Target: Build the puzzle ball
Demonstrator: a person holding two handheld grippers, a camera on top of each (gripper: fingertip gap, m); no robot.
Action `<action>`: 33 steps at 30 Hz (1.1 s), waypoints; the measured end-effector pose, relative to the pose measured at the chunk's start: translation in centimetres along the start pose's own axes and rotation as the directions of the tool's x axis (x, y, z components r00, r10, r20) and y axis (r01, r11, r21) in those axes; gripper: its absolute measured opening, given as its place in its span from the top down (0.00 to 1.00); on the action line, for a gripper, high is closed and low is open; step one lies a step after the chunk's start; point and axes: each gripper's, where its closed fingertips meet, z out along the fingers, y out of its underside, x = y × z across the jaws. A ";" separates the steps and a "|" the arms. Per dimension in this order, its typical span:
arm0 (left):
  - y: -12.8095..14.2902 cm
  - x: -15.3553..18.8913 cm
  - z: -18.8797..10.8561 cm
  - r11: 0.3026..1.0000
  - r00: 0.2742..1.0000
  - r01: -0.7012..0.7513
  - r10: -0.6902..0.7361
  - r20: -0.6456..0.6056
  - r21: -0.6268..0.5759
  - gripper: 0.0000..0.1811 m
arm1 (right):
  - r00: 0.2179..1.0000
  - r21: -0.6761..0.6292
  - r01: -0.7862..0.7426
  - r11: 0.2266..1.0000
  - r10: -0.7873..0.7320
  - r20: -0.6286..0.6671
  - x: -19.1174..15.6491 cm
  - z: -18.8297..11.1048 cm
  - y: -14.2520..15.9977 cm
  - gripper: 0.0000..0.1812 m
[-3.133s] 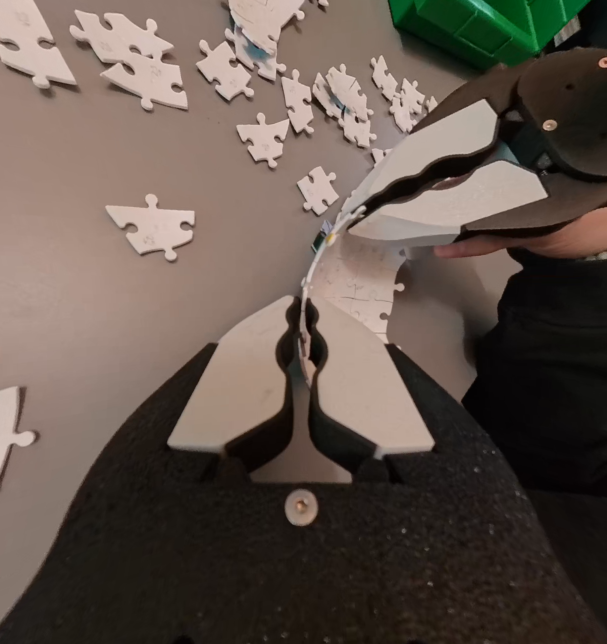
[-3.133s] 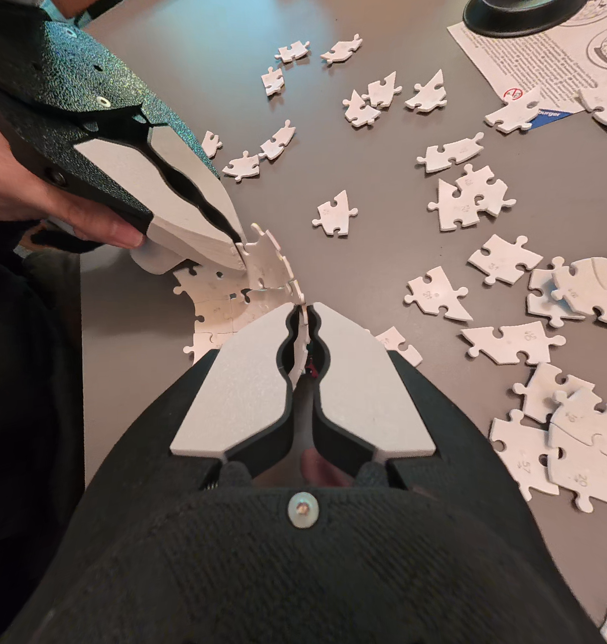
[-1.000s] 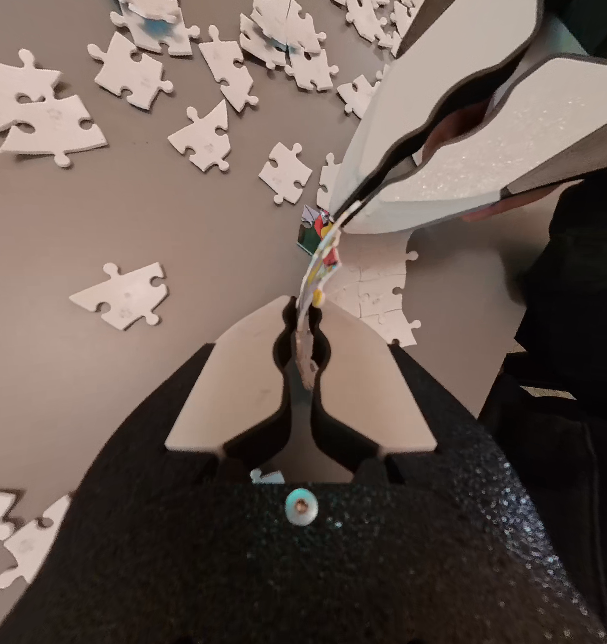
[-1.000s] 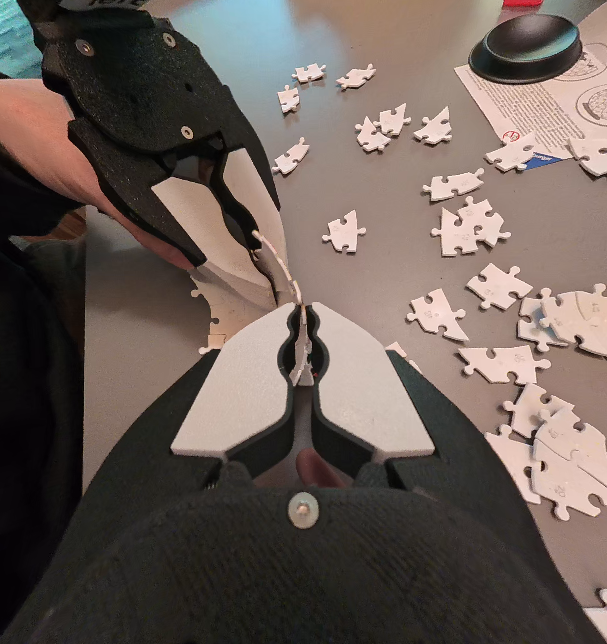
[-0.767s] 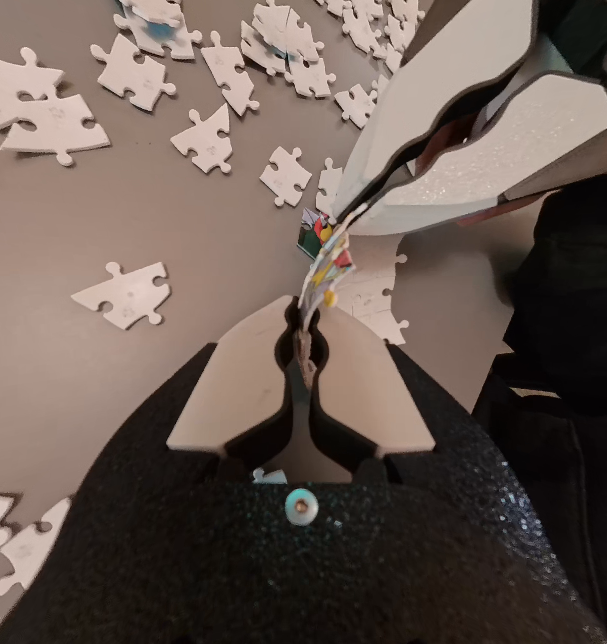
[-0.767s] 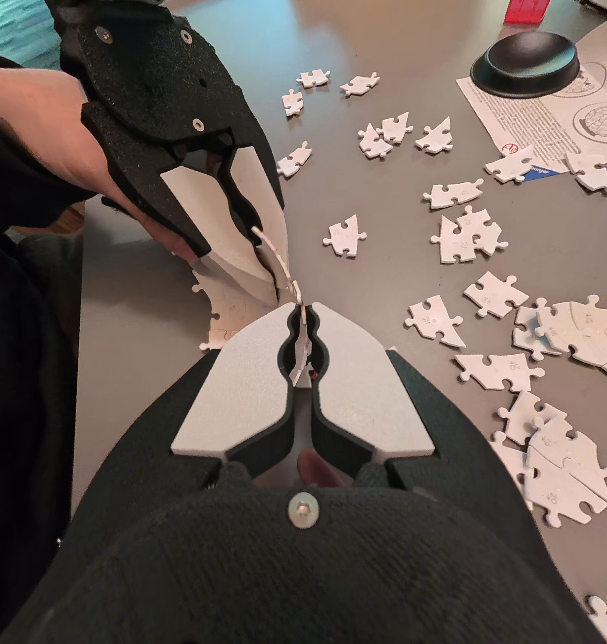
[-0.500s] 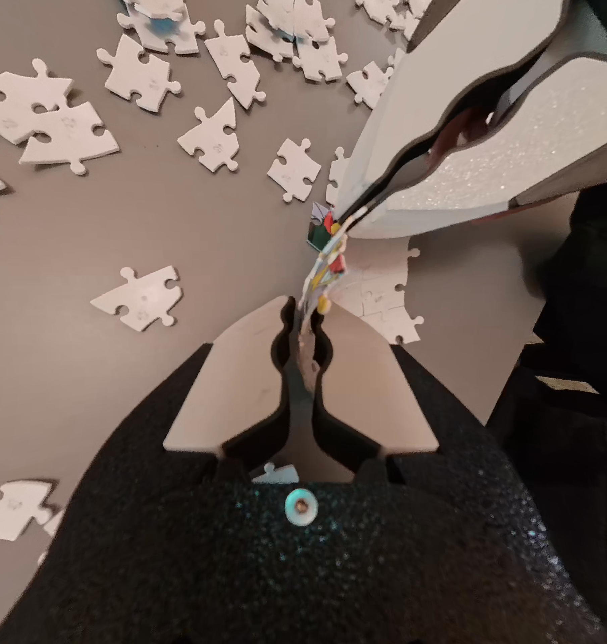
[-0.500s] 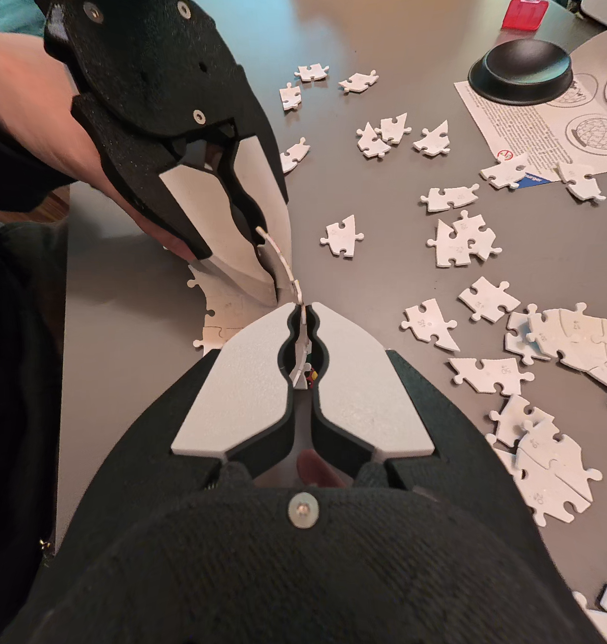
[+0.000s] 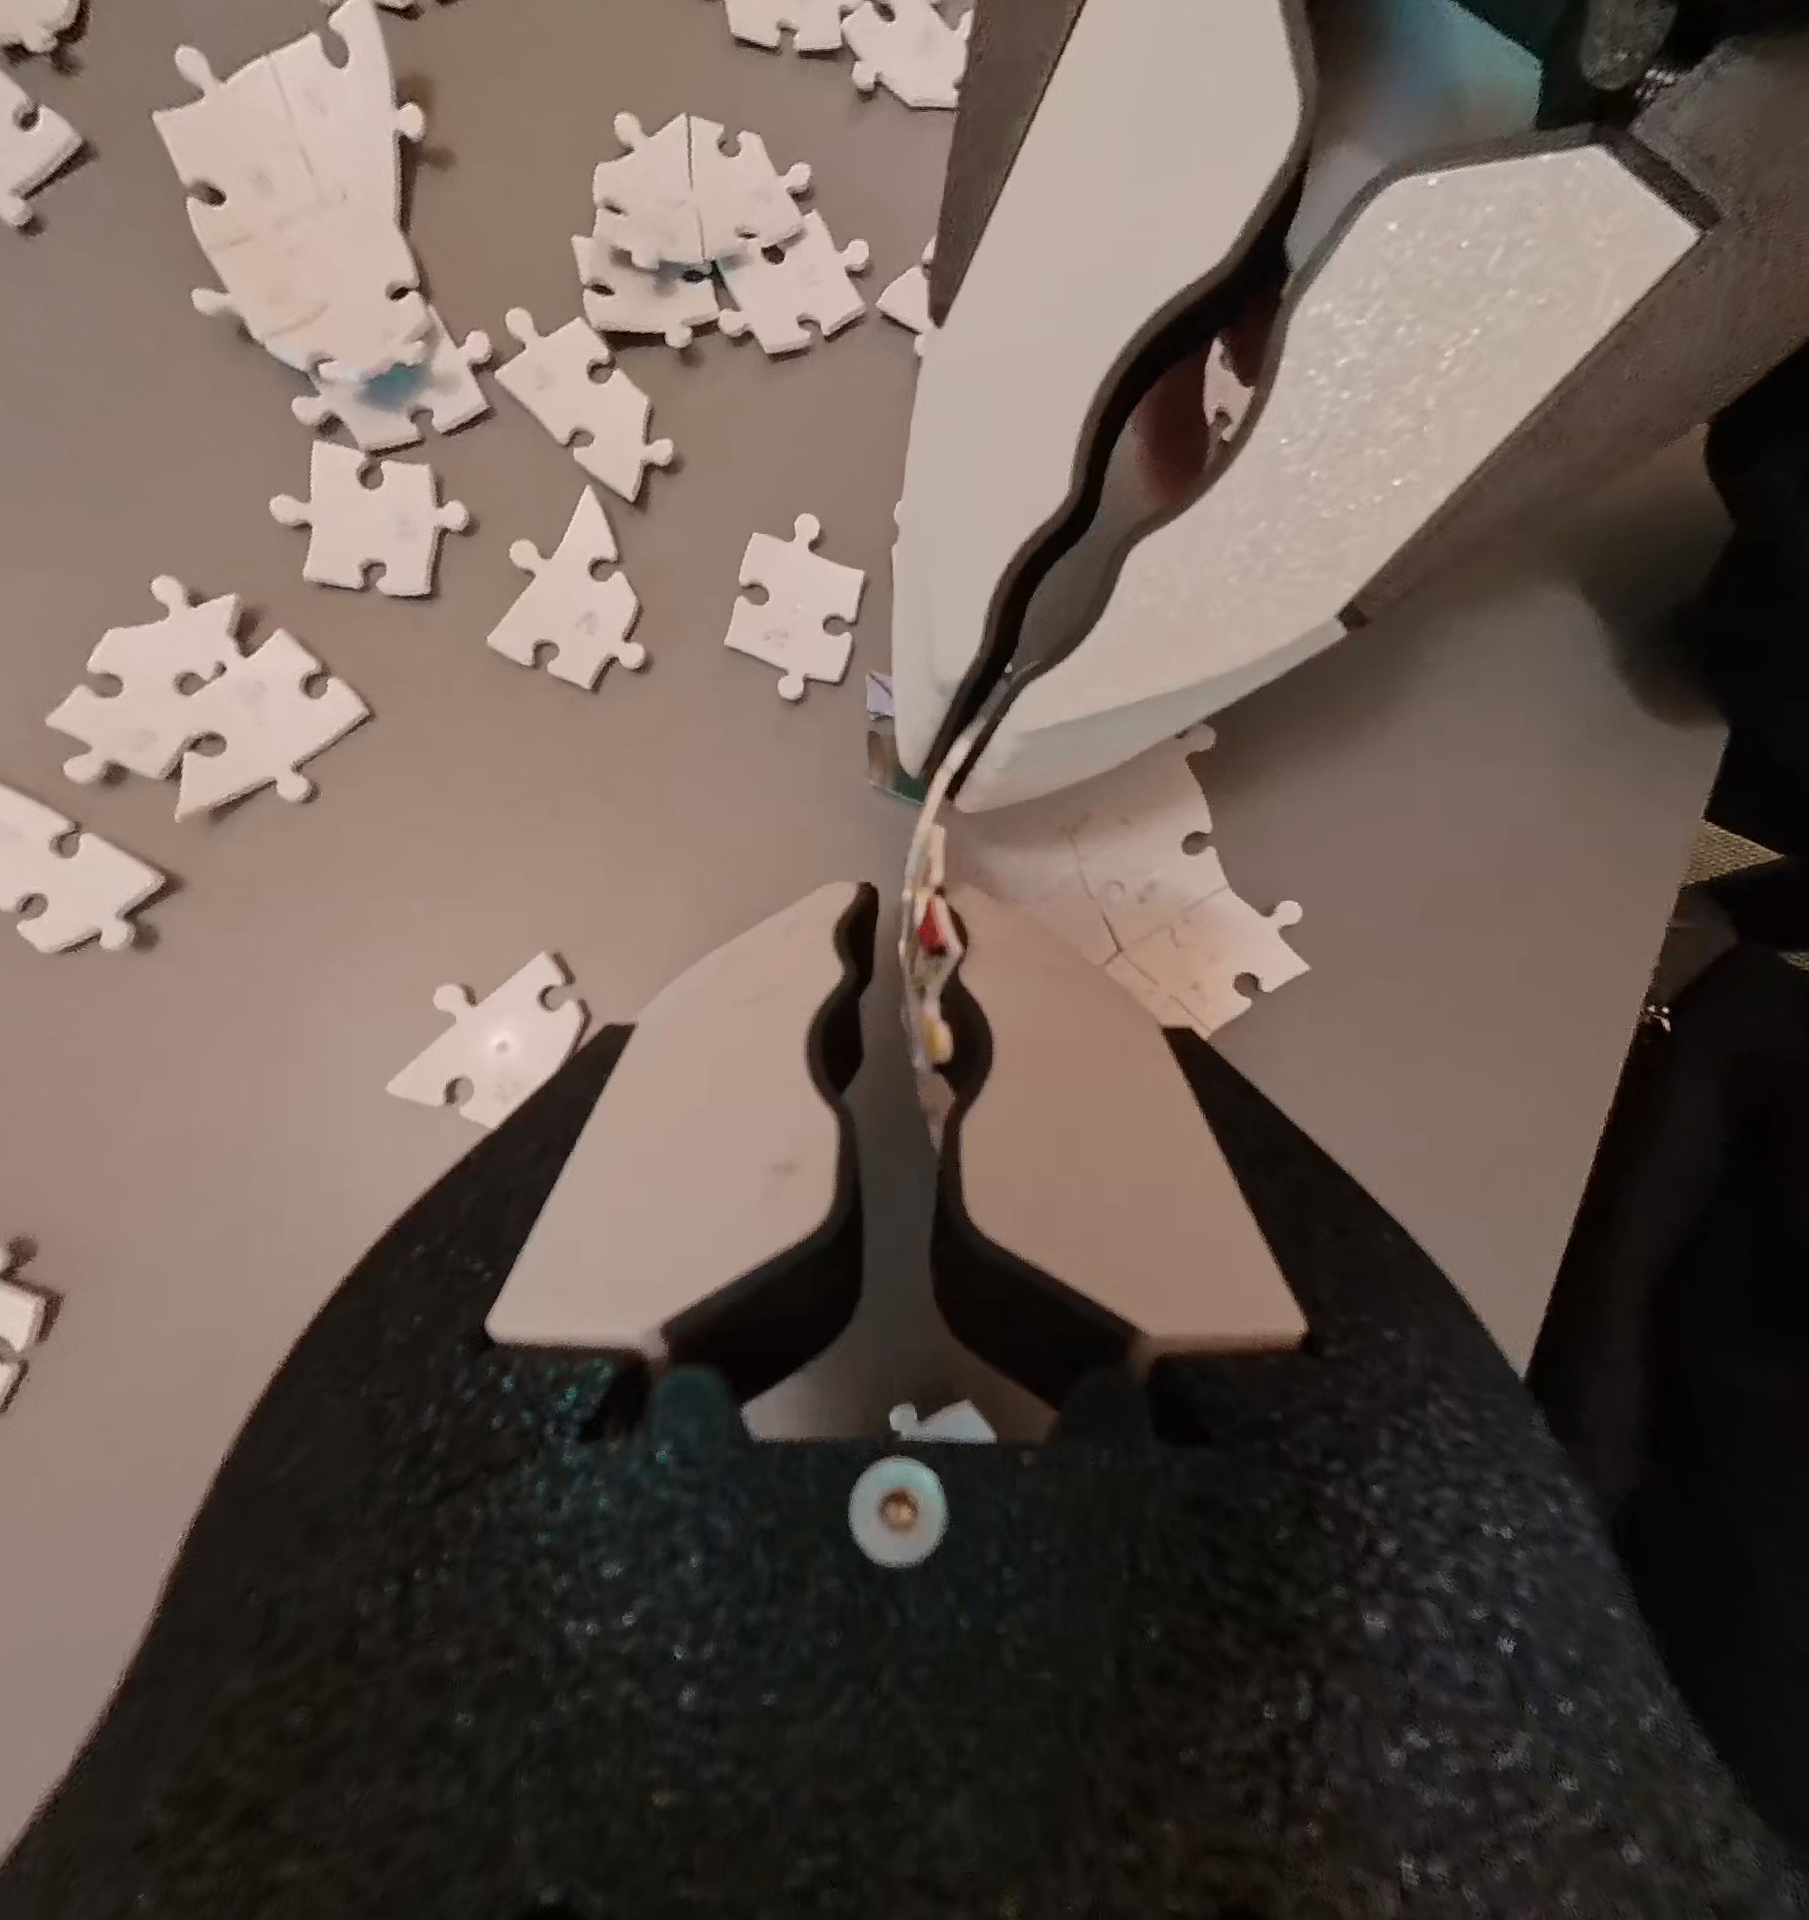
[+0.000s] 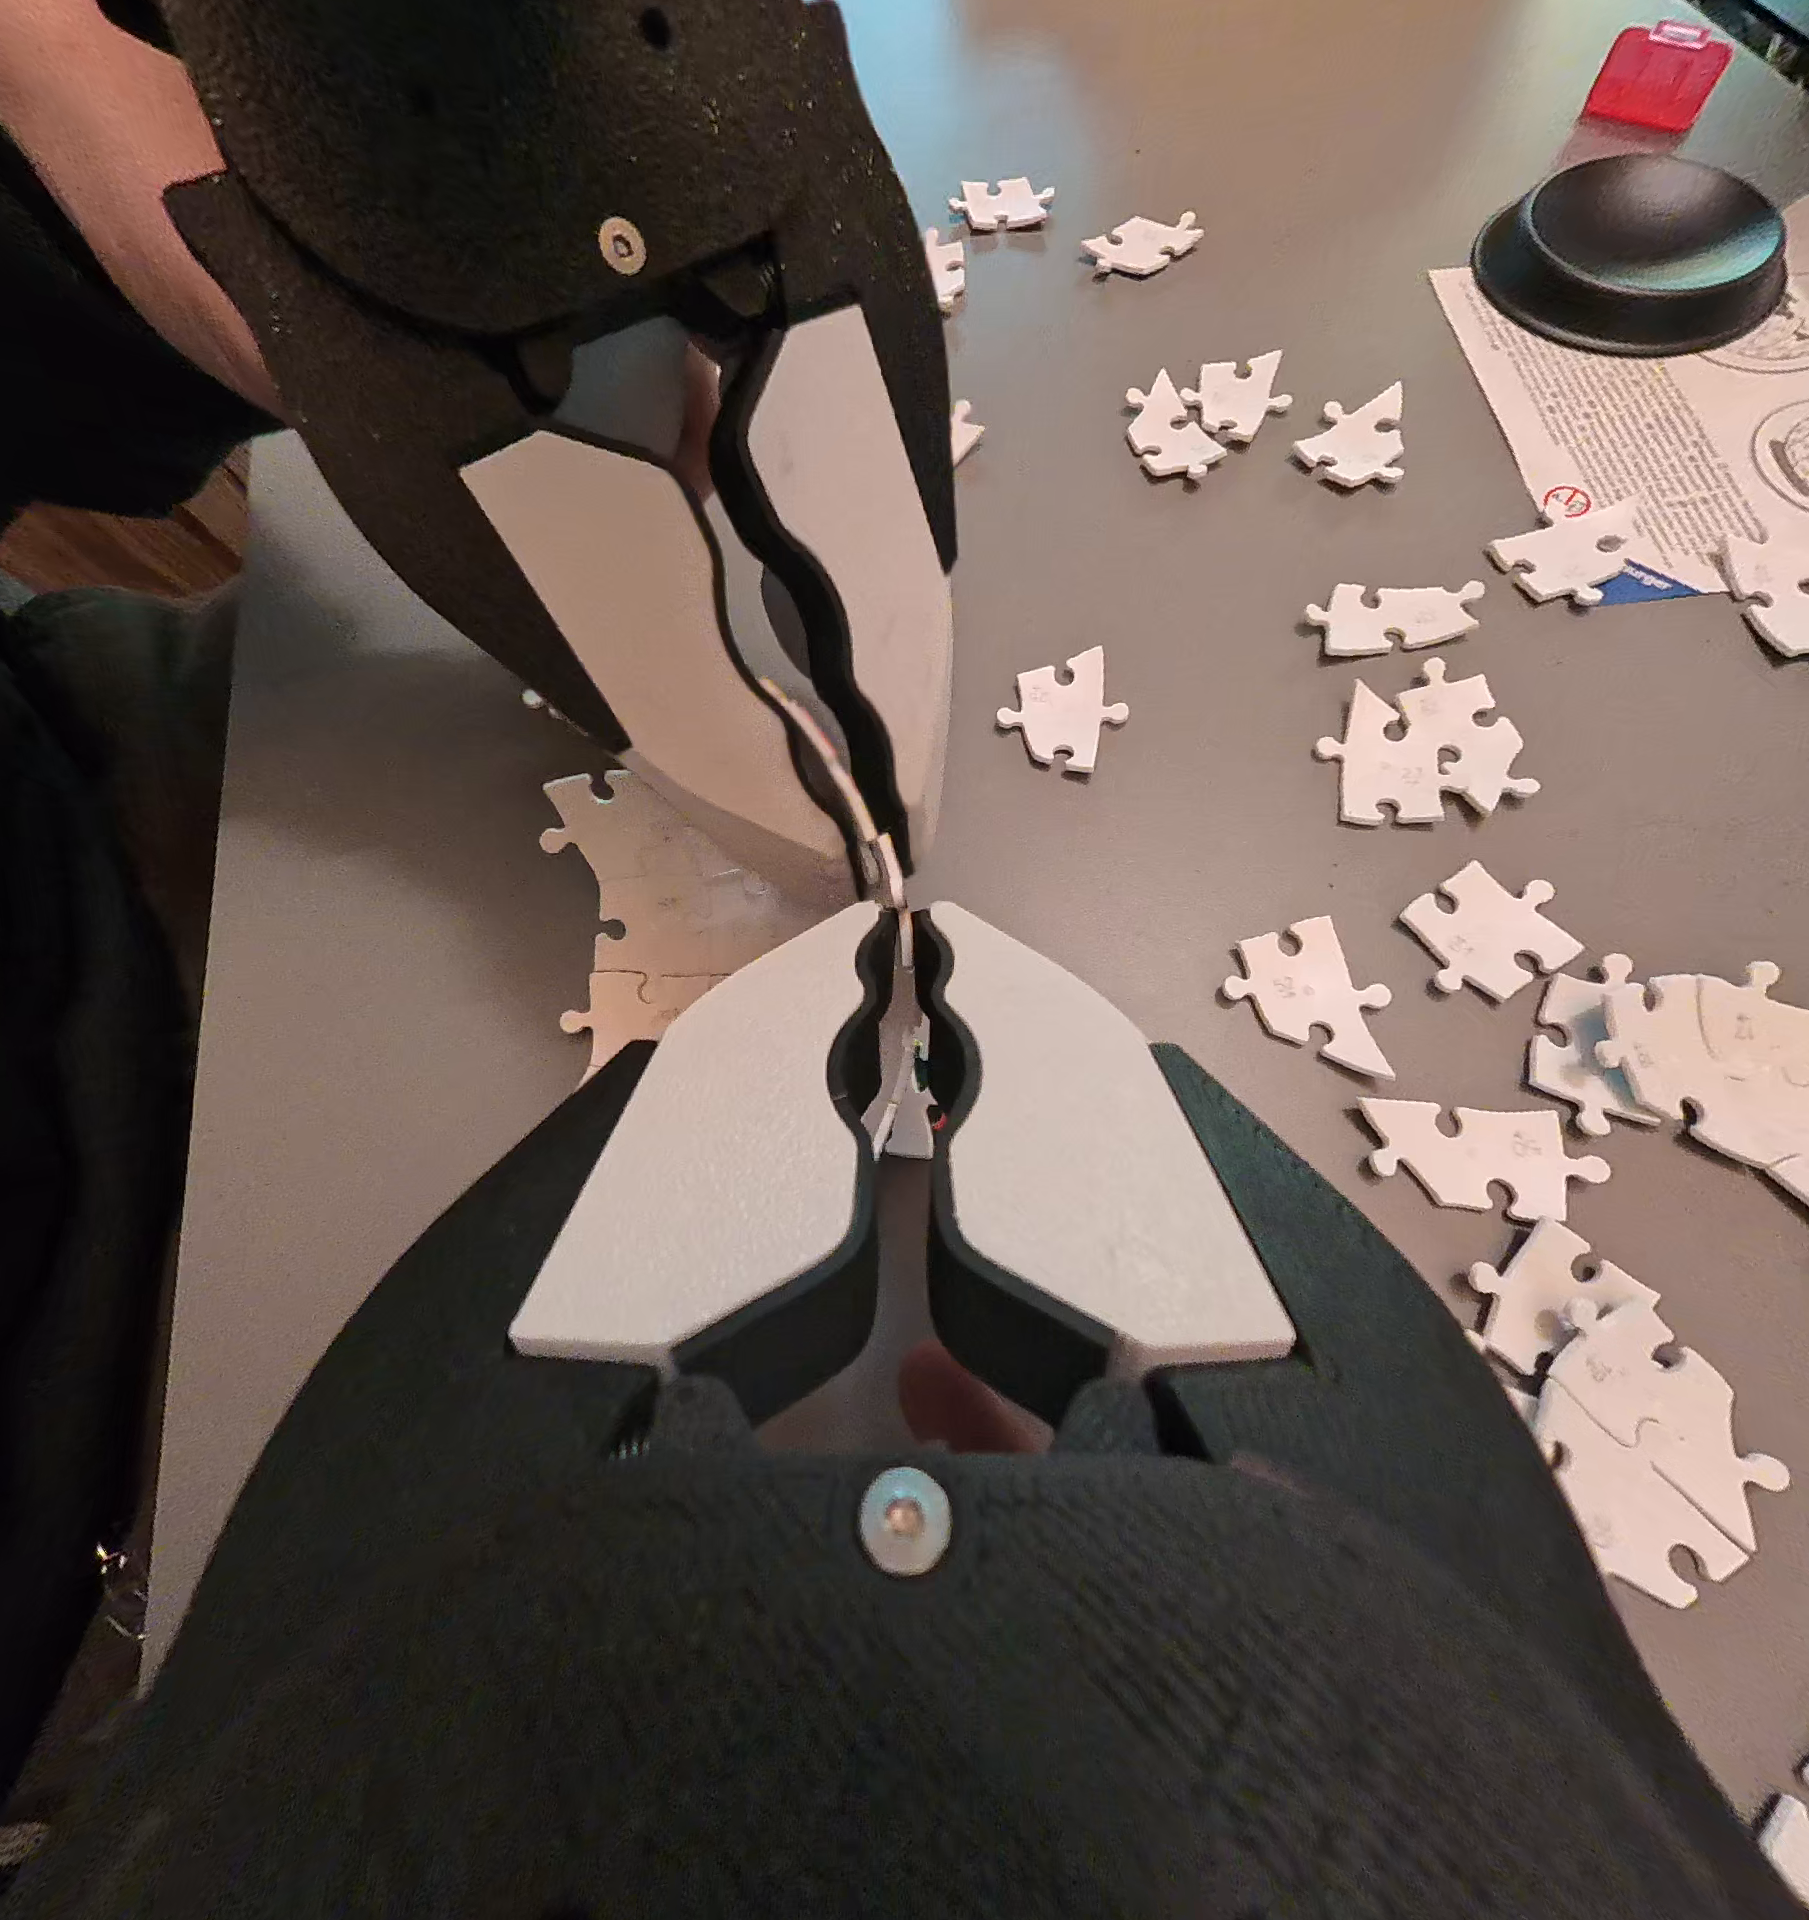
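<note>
Left wrist view: left gripper (image 9: 905, 914) with fingers parted; curved strip of joined puzzle pieces (image 9: 929, 935) lies against its right finger only, seen edge-on, long axis running away toward the right gripper (image 9: 967, 748), which pinches the far end. Loose white pieces (image 9: 578, 608) on the grey table (image 9: 464, 831) bear faint marks, too small to make out.

Right wrist view: right gripper (image 10: 905, 914) clamped on the strip (image 10: 898, 997). Printed instruction sheet (image 10: 1658, 436) lies far right under a black round base (image 10: 1632, 255).
</note>
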 end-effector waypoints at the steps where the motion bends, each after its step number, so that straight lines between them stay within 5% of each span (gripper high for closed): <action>1: 0.0 0.1 0.0 1.000 1.000 -0.003 0.003 -0.010 0.002 0.97 | 1.000 0.001 0.001 1.000 -0.001 0.001 0.0 0.0 0.0 0.98; 33: -0.3 0.0 0.4 0.999 0.995 -0.036 0.037 -0.094 0.012 0.98 | 0.993 0.026 0.114 0.993 -0.113 -0.033 0.3 -0.1 -0.2 0.98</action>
